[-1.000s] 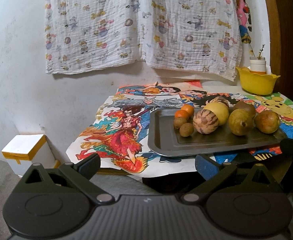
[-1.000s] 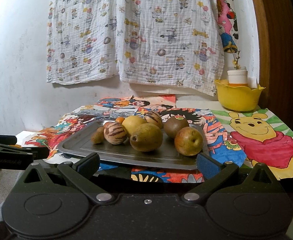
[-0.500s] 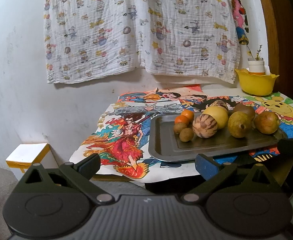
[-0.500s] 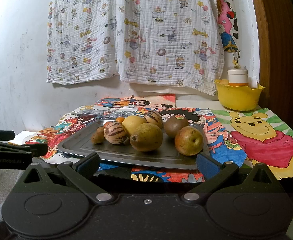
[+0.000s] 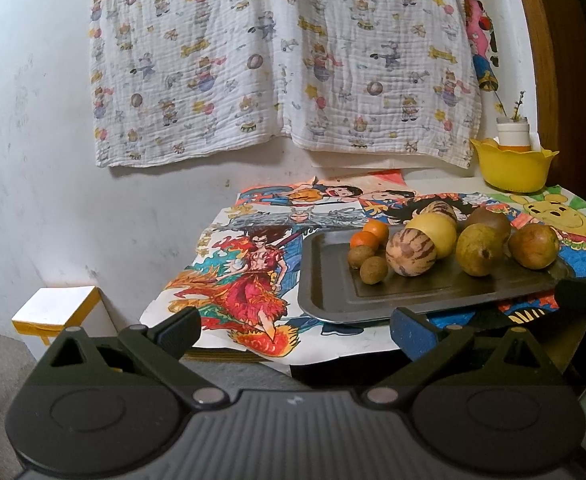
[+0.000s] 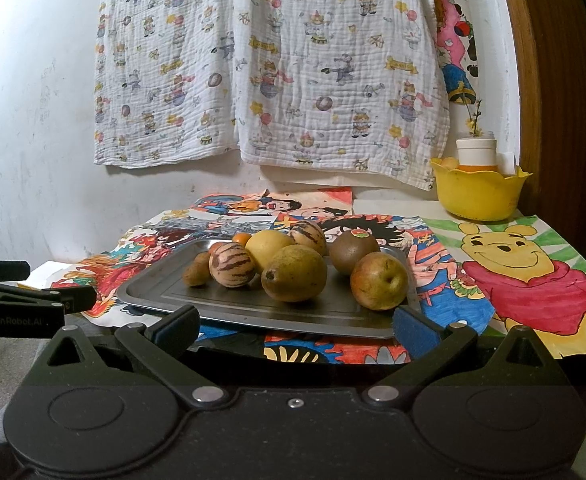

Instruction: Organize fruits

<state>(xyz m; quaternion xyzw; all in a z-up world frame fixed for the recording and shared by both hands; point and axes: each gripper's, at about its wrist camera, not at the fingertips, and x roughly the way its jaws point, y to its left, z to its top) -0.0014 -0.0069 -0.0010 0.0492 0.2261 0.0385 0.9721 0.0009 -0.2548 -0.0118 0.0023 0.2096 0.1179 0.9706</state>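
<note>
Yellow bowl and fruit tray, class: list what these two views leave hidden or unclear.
- Yellow bowl: both views, its wall hides the contents below the white cup.
- Oranges: right wrist view, mostly behind the striped melon and yellow fruit.
- Metal tray: left wrist view, near right corner covered by the right tongs.

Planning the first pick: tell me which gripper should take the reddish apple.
Right. The right gripper, open, faces the apple at the tray's near right edge; the left gripper sits off its left end.
</note>
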